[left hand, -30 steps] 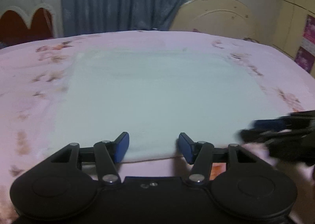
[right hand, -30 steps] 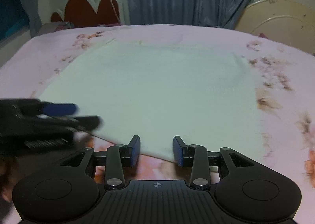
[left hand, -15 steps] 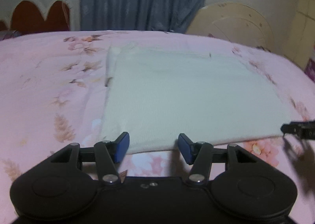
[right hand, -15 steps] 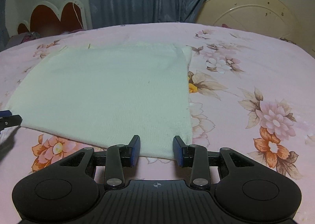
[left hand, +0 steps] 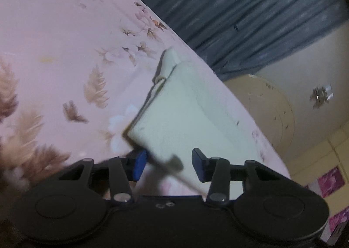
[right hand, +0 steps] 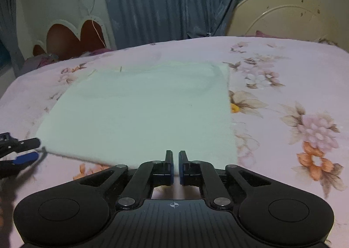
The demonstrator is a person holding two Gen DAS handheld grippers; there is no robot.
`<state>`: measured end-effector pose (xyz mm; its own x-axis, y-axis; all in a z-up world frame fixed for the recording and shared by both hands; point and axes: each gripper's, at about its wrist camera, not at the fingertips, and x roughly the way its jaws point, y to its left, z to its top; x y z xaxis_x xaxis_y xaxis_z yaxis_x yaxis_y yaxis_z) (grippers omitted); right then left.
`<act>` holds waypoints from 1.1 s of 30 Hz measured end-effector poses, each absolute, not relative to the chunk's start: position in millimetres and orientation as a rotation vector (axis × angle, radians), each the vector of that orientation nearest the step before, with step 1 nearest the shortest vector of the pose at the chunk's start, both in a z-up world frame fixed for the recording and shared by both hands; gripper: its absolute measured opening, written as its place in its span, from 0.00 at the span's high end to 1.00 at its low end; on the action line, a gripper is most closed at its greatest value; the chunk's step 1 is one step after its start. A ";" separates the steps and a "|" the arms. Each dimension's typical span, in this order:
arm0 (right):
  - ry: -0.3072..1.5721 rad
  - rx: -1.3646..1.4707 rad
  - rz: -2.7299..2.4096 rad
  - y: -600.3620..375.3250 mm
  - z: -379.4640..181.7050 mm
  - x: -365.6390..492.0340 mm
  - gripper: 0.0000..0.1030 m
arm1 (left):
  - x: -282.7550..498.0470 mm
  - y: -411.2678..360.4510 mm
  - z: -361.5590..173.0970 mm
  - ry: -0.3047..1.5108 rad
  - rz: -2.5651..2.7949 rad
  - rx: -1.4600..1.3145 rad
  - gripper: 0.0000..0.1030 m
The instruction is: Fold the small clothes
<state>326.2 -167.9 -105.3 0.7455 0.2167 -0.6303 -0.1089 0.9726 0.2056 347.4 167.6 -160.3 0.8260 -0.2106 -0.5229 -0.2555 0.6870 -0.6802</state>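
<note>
A pale white cloth [right hand: 139,115] lies flat on the pink flowered bed sheet [right hand: 283,86]. My right gripper [right hand: 175,156] is at the cloth's near edge, a little in from its right corner, with its jaws shut on that edge. My left gripper [left hand: 169,163] is rolled to one side at the cloth's near left corner [left hand: 150,139]. Its jaws are closing with the corner between them, and a gap still shows beside the right pad [left hand: 197,162]. In the right wrist view the left gripper [right hand: 35,148] reaches in from the left edge, one finger above and one below that corner.
The bed sheet [left hand: 54,47] spreads wide around the cloth. A blue curtain [right hand: 172,1] hangs behind the bed, next to a red heart-shaped headboard [right hand: 72,38] and a cream round panel [right hand: 283,14].
The right jaws have shut on the cloth's near edge. The left gripper has slid to the near left corner, rolled over, and its jaws have narrowed around it.
</note>
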 end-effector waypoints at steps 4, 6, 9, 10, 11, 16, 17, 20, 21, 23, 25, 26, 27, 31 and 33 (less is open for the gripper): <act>0.709 0.173 0.217 -151.4 -104.0 363.5 0.99 | 364.2 165.9 -168.7 0.570 0.051 -0.876 0.70; 0.708 0.179 0.239 -140.4 -104.4 384.6 0.99 | 373.4 165.2 -172.2 0.562 0.064 -0.888 0.77; 0.717 0.174 0.266 -122.3 -107.5 415.1 0.99 | 388.1 167.9 -178.6 0.573 0.071 -0.910 0.91; 0.722 0.172 0.276 -115.7 -108.6 424.4 0.99 | 391.0 169.1 -179.9 0.571 0.071 -0.920 0.93; 0.727 0.169 0.283 -109.7 -109.6 432.5 0.99 | 390.5 169.5 -178.4 0.558 0.072 -0.926 0.93; 0.727 0.140 0.308 -94.2 -115.4 451.0 0.99 | 382.6 165.5 -172.3 0.536 0.098 -0.861 0.85; 0.756 0.114 0.306 -91.4 -122.8 455.8 0.99 | 382.4 168.1 -175.1 0.533 0.097 -0.889 0.85; 0.771 0.090 0.318 -89.8 -126.0 460.4 1.00 | 386.2 170.6 -172.5 0.532 0.107 -0.897 0.81; 0.749 0.081 0.314 -90.5 -121.9 458.1 1.00 | 387.5 171.5 -171.7 0.526 0.110 -0.906 0.78; 0.714 0.081 0.318 -93.4 -119.3 455.4 1.00 | 389.7 171.1 -170.3 0.530 0.127 -0.900 0.79; 0.754 0.101 0.333 -98.3 -132.3 461.8 1.00 | 396.5 168.3 -167.2 0.554 0.136 -0.858 0.90; 0.757 0.106 0.342 -99.2 -131.7 464.0 1.00 | 400.5 165.9 -163.5 0.579 0.142 -0.816 0.92; 0.765 0.111 0.352 -101.2 -129.4 466.4 1.00 | 403.7 162.9 -158.3 0.590 0.142 -0.779 0.93; 0.729 0.240 0.363 -131.4 -119.5 461.4 1.00 | 409.6 133.6 -117.0 0.571 0.069 -0.612 0.93; 0.705 0.305 0.346 -154.6 -113.5 458.1 1.00 | 417.4 105.9 -92.3 0.572 -0.013 -0.523 0.93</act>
